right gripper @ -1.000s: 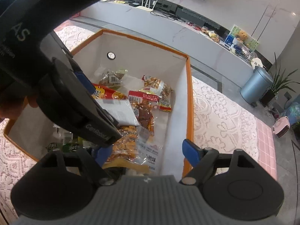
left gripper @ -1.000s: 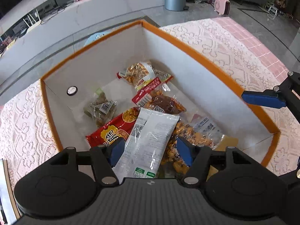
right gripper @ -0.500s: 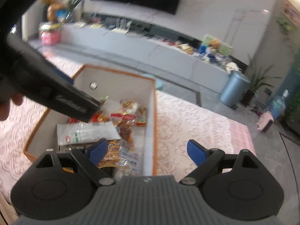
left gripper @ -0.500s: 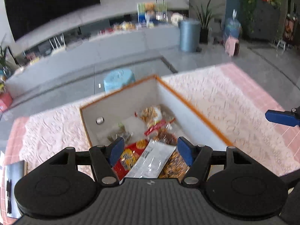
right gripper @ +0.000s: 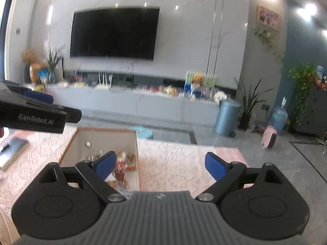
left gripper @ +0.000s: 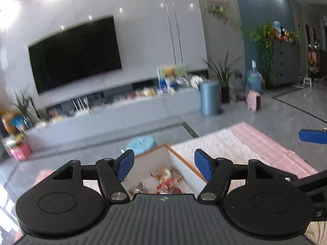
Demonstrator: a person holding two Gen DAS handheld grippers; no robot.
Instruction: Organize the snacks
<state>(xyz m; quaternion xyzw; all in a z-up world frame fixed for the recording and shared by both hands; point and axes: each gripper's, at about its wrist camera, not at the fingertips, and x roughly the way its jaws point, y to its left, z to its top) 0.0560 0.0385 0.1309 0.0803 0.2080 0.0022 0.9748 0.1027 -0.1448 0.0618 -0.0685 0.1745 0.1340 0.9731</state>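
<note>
A white box with an orange rim stands on the pink lace tablecloth and holds several snack packets. My left gripper hangs high above and behind the box, its blue-padded jaws still opening, nothing between them. My right gripper is also raised, over the box's right wall and the cloth, jaws opening and empty. In the right wrist view the left gripper's black body crosses the left edge. One blue fingertip of the right gripper shows at the right edge of the left wrist view.
The pink lace tablecloth spreads around the box. A tablet-like flat item lies at the left. Beyond the table are a light blue stool, grey floor, a long TV console, a blue-grey bin and plants.
Both grippers rose and tilted up away from the box, from looking down into it to looking across the room. The white packet stays in the box. Both pairs of jaws widened.
</note>
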